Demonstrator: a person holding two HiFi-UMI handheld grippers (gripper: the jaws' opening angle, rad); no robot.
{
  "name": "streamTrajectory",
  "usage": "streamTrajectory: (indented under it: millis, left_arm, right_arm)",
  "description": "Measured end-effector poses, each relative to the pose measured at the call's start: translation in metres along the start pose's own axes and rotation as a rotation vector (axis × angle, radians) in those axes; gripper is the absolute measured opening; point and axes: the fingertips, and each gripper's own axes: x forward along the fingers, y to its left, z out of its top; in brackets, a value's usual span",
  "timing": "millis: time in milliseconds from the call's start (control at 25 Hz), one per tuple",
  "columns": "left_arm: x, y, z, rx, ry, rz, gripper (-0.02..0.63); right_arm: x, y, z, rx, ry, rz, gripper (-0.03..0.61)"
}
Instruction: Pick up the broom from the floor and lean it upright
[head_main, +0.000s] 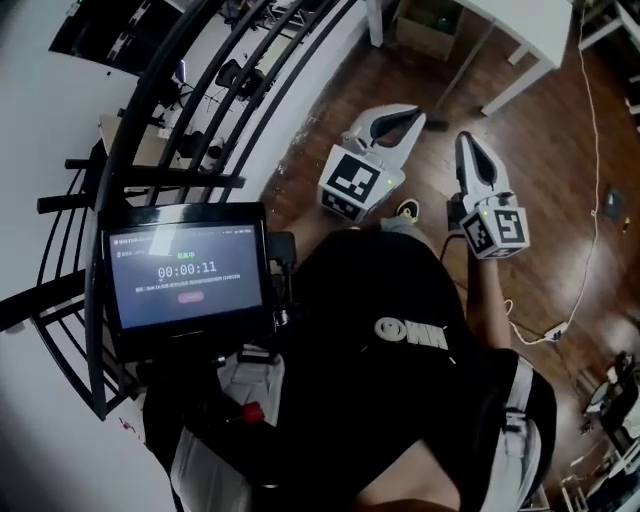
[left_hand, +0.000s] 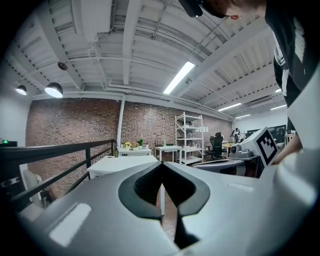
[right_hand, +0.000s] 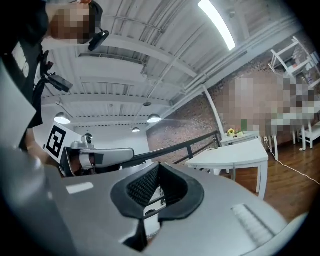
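Observation:
I cannot make out a broom in any view. In the head view my left gripper (head_main: 418, 113) is held out over the brown wooden floor, jaws shut with nothing between them. My right gripper (head_main: 465, 141) is beside it on the right, also shut and empty. In the left gripper view the left gripper (left_hand: 161, 166) points about level across the room, and the right gripper's marker cube (left_hand: 267, 144) shows at the right. In the right gripper view the dark pads of the right gripper (right_hand: 158, 166) meet, and the left gripper (right_hand: 97, 157) shows at the left.
A black metal railing (head_main: 165, 125) curves along the left. A white table (head_main: 505, 35) stands ahead on the wooden floor (head_main: 560, 220), where a white cable (head_main: 592, 150) and a power strip (head_main: 548, 331) lie. A timer screen (head_main: 185, 265) hangs at my chest. A white shelf unit (left_hand: 189, 137) stands far off.

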Motion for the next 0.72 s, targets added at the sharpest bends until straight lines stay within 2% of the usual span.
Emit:
streamTrajectory:
  millis: [120, 200, 360, 480, 720]
  left_arm:
    - [-0.011, 0.001, 0.026, 0.034, -0.026, 0.014, 0.015]
    - [-0.012, 0.006, 0.027, 0.069, -0.015, 0.036, 0.015]
    - [0.004, 0.013, 0.01, 0.003, 0.008, 0.033, 0.015]
    - [0.016, 0.015, 0.009, -0.045, -0.02, 0.04, 0.015]
    - [0.006, 0.013, 0.005, -0.054, 0.028, 0.076, 0.015]
  right_arm:
    - [0.011, 0.022, 0.024, -0.045, -0.025, 0.033, 0.003]
    - [0.019, 0.025, 0.027, -0.049, -0.02, 0.057, 0.003]
    - [0.034, 0.013, 0.022, -0.058, 0.018, 0.056, 0.003]
    - [0.042, 0.004, 0.022, -0.06, 0.021, 0.088, 0.003]
    - [0.043, 0.019, 0.021, -0.08, 0.051, 0.15, 0.003]
